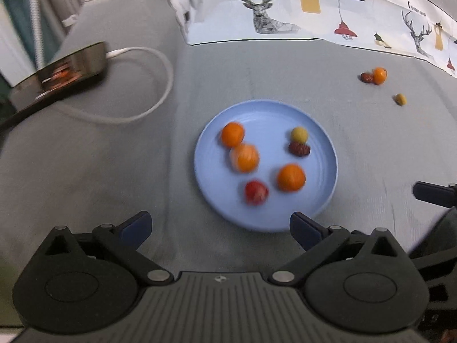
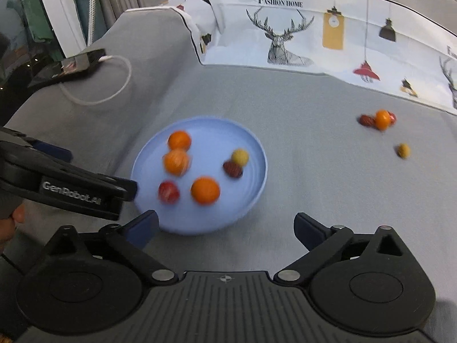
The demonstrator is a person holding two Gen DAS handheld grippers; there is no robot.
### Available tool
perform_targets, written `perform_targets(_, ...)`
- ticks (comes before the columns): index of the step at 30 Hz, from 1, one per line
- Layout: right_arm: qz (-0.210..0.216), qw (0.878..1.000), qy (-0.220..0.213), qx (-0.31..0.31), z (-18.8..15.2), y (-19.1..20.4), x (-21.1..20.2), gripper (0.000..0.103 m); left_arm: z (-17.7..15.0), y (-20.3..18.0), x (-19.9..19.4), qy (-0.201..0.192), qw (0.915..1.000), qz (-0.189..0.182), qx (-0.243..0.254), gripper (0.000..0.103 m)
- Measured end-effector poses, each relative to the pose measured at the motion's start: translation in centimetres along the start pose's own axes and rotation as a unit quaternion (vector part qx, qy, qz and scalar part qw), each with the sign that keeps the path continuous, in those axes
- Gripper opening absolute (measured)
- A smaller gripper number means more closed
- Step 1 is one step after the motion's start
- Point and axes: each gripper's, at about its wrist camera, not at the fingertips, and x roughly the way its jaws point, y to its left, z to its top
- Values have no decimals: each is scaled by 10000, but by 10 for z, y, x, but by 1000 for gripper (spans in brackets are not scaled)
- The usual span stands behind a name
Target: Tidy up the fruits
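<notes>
On the grey sheet sits a blue plate, the landmark for everything below.

On the plate: three oranges, one at the far-left part, one just nearer and touching it, one toward the near-right side. Red fruit at the near edge, just left of that third orange. Yellow fruit on the far-right part, with a dark red date touching it on the near side. All blurred, so exact fruit types are a best guess.

Off the plate, well to the far right on the sheet: a loose orange with a dark red piece touching its left side and something red behind it on the right, too small to tell. Loose yellow fruit a bit nearer than that cluster, alone.

Left gripper: jaws spread wide, nothing between them, just on the near side of the plate; its right finger overlaps the plate's near rim in view. Right gripper: also spread wide and empty, near side of the plate, its left finger at the near rim.

Far left of the plate: a phone with a white cable looped on the sheet. Behind the plate: a pillow with deer and lamp print.
</notes>
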Motion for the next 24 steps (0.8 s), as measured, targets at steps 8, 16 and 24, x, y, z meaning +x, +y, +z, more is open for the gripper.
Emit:
perform_targets(8,-307,9991,-76,278,-28,14,-52,101,-49,4,-46,-182,9996,200,-109,103)
perform_targets(16,-297,9981,-544,10,-54,35,-99,101,-83,-8,-84,-501,9985,196,38,103)
perform_targets(24,-288,9955,-905,35,-65,38,-130,101,-94,-13,-109,-772,9967,229,14,103)
